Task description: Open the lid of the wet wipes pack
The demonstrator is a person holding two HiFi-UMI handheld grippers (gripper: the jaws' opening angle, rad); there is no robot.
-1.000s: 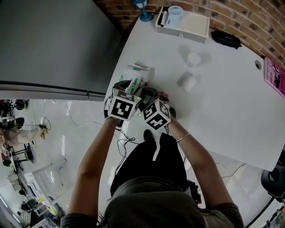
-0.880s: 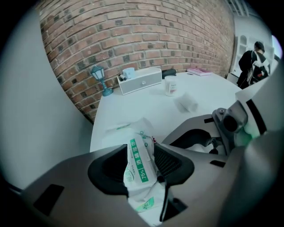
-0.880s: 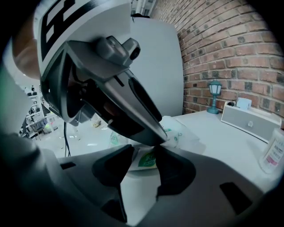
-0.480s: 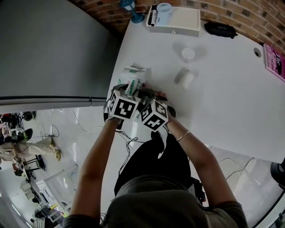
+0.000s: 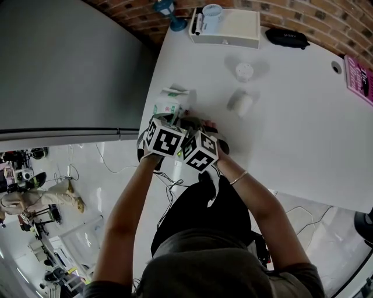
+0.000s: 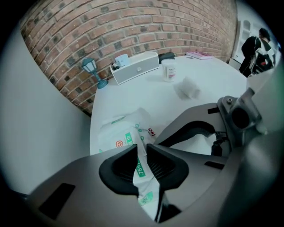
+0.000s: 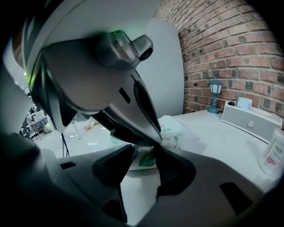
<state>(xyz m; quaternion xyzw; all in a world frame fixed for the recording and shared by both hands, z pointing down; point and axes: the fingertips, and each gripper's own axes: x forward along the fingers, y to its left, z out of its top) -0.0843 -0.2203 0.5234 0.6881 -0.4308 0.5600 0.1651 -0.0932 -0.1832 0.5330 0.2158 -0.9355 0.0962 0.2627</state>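
Note:
The wet wipes pack [image 5: 168, 105], white with green print, lies near the table's left edge. Both marker cubes, left [image 5: 166, 138] and right [image 5: 200, 152], hover side by side just in front of it and hide the jaws in the head view. In the left gripper view my left gripper [image 6: 142, 153] points steeply down, its jaws closing on a flap of the pack [image 6: 122, 135] that fills the narrow gap. In the right gripper view my right gripper [image 7: 143, 155] holds the green-labelled near end of the pack [image 7: 146, 160], under the left gripper's body [image 7: 102, 57].
At the back of the white table [image 5: 303, 128] stand a white box [image 5: 228, 29] with a cup and a marker, a blue lamp [image 5: 165, 8] and a black case [image 5: 287, 36]. A white jar [image 5: 245, 71], a crumpled white wad [image 5: 242, 103] and a pink book [image 5: 358, 78] lie further right.
The left marker cube has tipped and edged closer to the right one. The right cube and the pack have kept their places.

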